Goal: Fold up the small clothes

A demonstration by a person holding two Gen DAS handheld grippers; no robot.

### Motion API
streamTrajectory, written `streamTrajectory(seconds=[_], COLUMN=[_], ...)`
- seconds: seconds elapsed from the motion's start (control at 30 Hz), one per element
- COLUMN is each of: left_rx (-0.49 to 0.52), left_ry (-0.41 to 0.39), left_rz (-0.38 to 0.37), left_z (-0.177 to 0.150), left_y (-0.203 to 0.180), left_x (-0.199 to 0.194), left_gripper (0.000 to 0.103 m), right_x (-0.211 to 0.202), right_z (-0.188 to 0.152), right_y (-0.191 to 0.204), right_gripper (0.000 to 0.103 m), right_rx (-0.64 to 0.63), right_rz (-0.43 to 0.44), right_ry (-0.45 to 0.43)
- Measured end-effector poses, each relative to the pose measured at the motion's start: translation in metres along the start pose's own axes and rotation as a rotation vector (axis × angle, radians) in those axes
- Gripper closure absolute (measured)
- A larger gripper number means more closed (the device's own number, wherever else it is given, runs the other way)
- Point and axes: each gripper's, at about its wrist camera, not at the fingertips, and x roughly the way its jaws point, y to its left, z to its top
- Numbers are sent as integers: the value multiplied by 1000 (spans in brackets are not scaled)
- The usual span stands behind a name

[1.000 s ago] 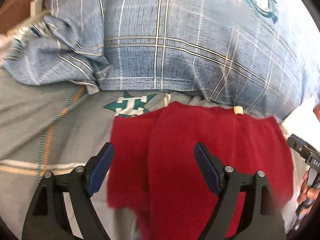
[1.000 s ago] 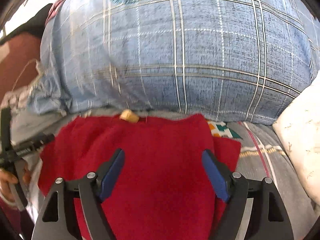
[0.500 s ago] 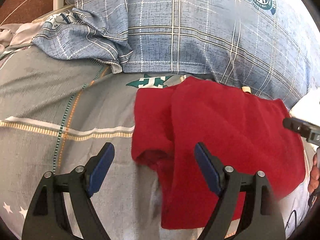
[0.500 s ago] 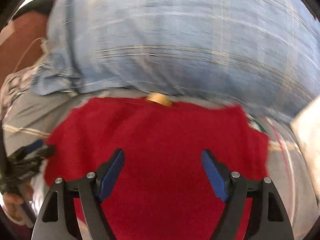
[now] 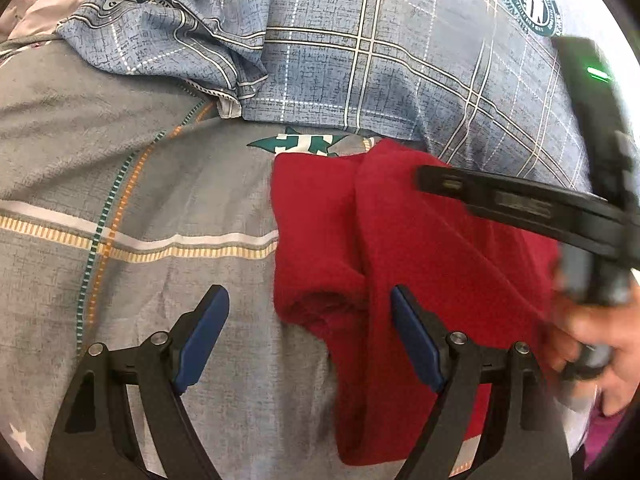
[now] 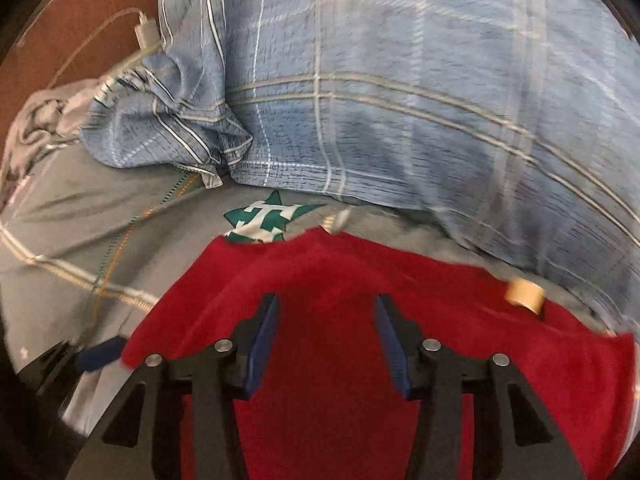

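Left wrist: fuzzy red garment (image 5: 420, 248); creased

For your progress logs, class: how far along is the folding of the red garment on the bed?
Done: one side of the red garment already lies folded over. In hand: the right gripper hovers over it, jaws closing, nothing pinched; the left gripper is open at its folded edge. Left: the remaining folds.

Two steep wrist views (shared garment (image 5: 420, 248))
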Motion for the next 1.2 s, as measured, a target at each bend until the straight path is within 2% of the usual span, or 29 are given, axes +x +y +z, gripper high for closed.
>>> streamTrajectory(seconds=[0.1, 0.17, 0.3, 0.37, 0.47, 0.53, 0.6, 0.63, 0.67, 0.73, 0.77, 0.8, 1.0, 1.1, 1.13, 1.2], left_rx=[12, -2, -62, -56, -38, -40, -34, -34, -35, -36, -39, -42, -42, -43, -45, -48], left_ry=[-2, -7, 29, 14, -1, 0, 0, -2, -5, -8, -7, -7, 3, 5, 6, 4], left_rz=[-18, -30, -83, -66, -51, -49, -47, -44, -42, -34, -31, -32, -28, -27, -30, -31], left_z=[2, 5, 10, 10, 10, 10, 9, 9, 10, 10, 10, 10, 10, 10, 11, 11], left_y=[3, 8, 19, 18, 16, 16, 17, 17, 18, 19, 20, 21, 22, 23, 24, 24], left_x=[-4, -6, -4, -7, -10, -9, -9, -10, -10, -11, -11, -11, -6, -3, -2, -3], left_gripper=[20, 20, 20, 20, 20, 20, 20, 20, 20, 20, 20, 20, 20, 20, 20, 20], right_x=[28, 33, 14, 2, 0, 10, 21, 23, 23, 19, 15, 9, 15, 3, -2, -12], right_z=[6, 9, 11, 10, 9, 7, 6, 5, 5, 7, 8, 11, 10, 6, 5, 0], right_y=[2, -1, -5, 2, 18, 34, 44, 47, 48, 50, 48, 46, 43, 36, 33, 21], right_gripper=[51, 51, 50, 50, 39, 39, 40, 45, 62, 86, 93, 94, 94, 92, 90, 74], right_rx=[19, 41, 70, 63, 29, -23, -77, -89, -100, -118, -108, -90, -49, -14, -3, 36], right_rz=[-8, 10, 43, 93, 134, 90, 15, -1, -13, -27, -6, 25, 43, 62, 59, 50], right_ry=[40, 36, 35, 32, 77, 120, 124, 115, 103, 80, 74, 63, 69, 43, 32, 7])
